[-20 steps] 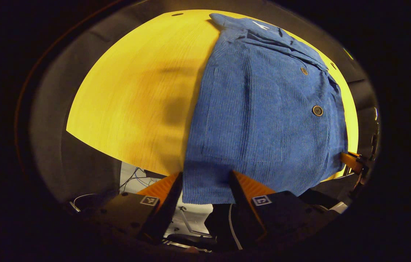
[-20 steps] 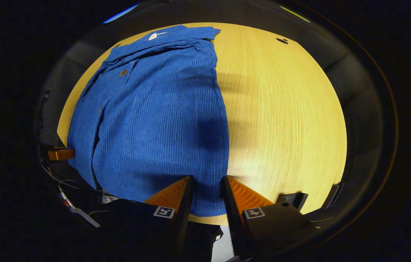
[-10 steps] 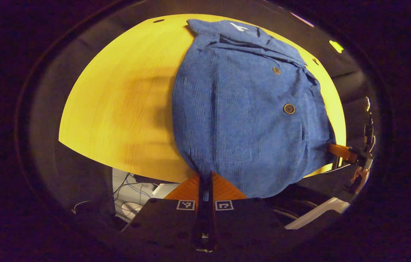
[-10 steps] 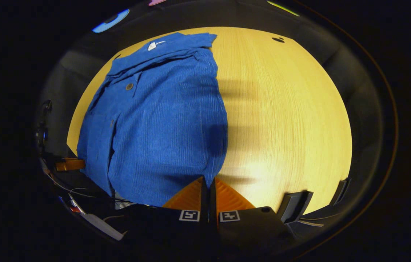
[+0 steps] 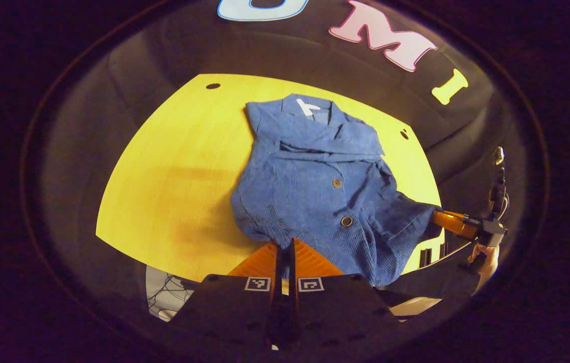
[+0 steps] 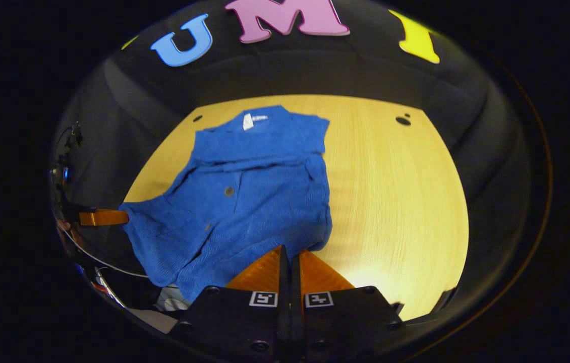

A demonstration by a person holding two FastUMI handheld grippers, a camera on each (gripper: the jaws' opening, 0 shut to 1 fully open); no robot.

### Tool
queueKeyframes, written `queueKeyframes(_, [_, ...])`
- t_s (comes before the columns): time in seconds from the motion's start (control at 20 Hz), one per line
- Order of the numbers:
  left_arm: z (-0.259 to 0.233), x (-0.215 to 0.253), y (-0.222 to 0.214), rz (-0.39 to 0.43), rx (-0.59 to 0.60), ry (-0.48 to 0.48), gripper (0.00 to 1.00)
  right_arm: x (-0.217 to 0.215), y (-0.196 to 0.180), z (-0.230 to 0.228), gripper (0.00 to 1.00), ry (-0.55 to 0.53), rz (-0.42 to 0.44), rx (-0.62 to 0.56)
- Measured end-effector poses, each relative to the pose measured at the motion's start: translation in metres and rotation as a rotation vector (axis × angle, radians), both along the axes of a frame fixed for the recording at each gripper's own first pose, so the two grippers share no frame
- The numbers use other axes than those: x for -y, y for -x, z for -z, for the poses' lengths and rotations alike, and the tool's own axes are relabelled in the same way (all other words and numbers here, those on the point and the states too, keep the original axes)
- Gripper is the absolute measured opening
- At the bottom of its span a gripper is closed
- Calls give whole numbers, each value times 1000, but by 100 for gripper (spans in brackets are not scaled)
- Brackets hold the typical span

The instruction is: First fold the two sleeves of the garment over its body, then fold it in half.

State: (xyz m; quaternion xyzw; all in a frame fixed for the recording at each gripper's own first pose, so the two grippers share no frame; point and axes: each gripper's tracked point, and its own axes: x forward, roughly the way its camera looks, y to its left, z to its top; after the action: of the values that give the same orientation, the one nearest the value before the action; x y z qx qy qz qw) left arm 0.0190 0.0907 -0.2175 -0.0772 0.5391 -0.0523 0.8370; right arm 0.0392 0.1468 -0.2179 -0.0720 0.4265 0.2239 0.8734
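A blue corduroy button shirt (image 5: 310,191) lies on the yellow wooden table (image 5: 174,171), its collar and white tag at the far end and its sleeves folded in. My left gripper (image 5: 284,248) is shut on the near left hem corner, which hangs above the table. In the right gripper view the shirt (image 6: 249,191) runs away from my right gripper (image 6: 290,253), shut on the other hem corner. Each view also catches the opposite gripper at the shirt's side: the right gripper (image 5: 439,220) and the left gripper (image 6: 121,217). The hem between them sags.
The table's near edge (image 6: 416,307) runs just below the grippers, with cables (image 5: 164,297) on the floor beyond it. Small round holes (image 5: 213,85) (image 6: 402,120) mark the far tabletop. A hand (image 5: 484,254) holds the right gripper. Dark cloth walls surround the table.
Both grippers went from open around the hem to shut on its corners. They then rose, lifting the shirt's lower half off the table.
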Motion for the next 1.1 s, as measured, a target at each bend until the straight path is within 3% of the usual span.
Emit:
queueKeyframes(0.15, [-23, -2, -33, 5, 104, -35, 4, -22, -37, -39, 5, -34, -36, 135])
queueKeyframes(0.35, [-55, 1, -84, 5, 224, -44, 4, -47, -86, -69, 5, -65, -56, 222])
queueKeyframes(0.55, [-73, -7, -147, -42, 255, 15, 4, -64, -143, -93, 5, -66, -35, 280])
queueKeyframes(0.75, [-87, -44, -221, -123, 267, -26, 4, -88, -211, -128, 5, -68, -11, 391])
queueKeyframes(0.9, [-71, -67, -268, -172, 213, -15, 3, -105, -272, -115, 5, -33, 13, 393])
queueKeyframes(1.05, [-19, -74, -304, -162, 78, -67, 4, -115, -329, -49, 4, 16, 47, 276])
queueKeyframes(1.1, [-3, -71, -316, -157, 33, -69, 4, -115, -338, -28, 0, 29, 55, 244])
